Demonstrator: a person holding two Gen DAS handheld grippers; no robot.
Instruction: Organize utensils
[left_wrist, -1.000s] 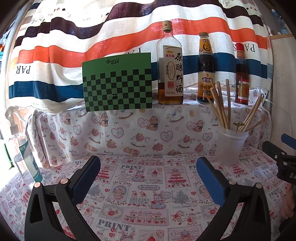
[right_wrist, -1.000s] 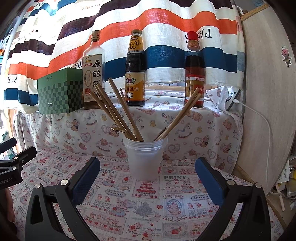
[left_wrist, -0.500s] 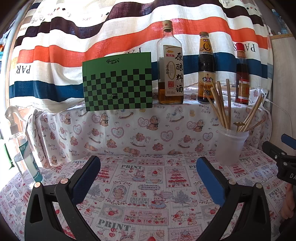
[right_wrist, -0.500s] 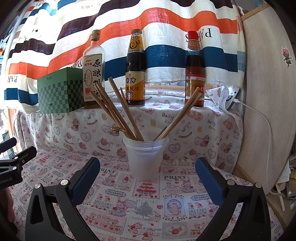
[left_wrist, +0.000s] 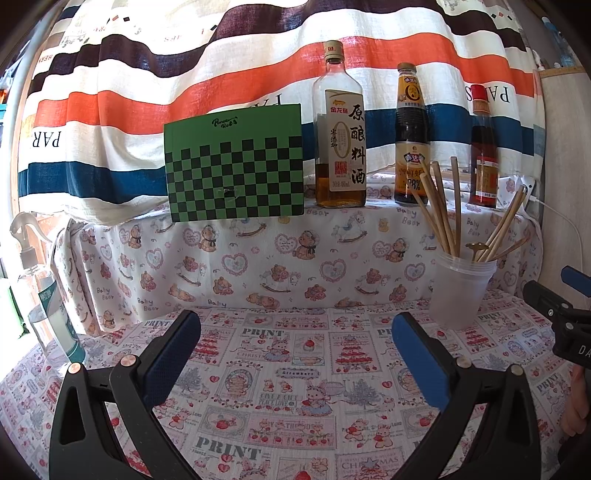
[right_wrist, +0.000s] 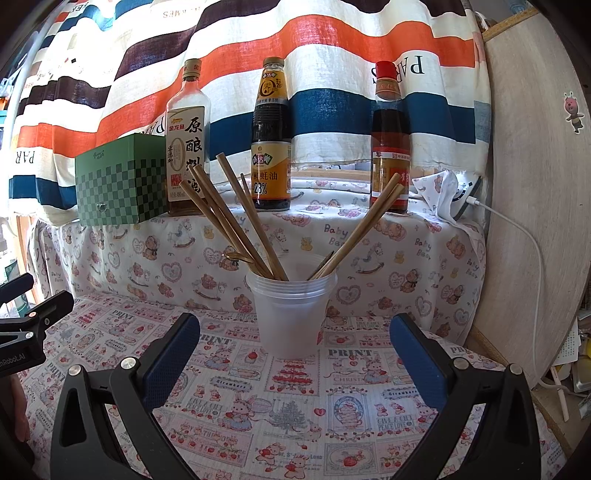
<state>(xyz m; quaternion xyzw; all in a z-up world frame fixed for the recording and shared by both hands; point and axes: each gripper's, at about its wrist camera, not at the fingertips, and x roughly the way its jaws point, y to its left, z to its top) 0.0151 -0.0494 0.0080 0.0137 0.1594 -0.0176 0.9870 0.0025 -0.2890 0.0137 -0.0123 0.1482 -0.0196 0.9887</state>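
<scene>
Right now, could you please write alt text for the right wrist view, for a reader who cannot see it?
A translucent plastic cup holding wooden chopsticks stands on a printed tablecloth, ahead of the open, empty right gripper. Behind it, three sauce bottles and a green checkered box stand on a raised ledge before a striped curtain.

Green checkered box (left_wrist: 234, 166) sitting on raised ledge w/ bear-print cloth (left_wrist: 258, 254), standing upright. 3 bottles lining up beside it: clear cooking-wine bottle (left_wrist: 341, 129), dark sauce bottle (left_wrist: 412, 136), red-capped bottle (left_wrist: 483, 147). Striped curtain (left_wrist: 184, 81) hanging behind. Spray bottle (left_wrist: 40, 291) standing far left. White cable (right_wrist: 524, 236) trailing down at right.
</scene>
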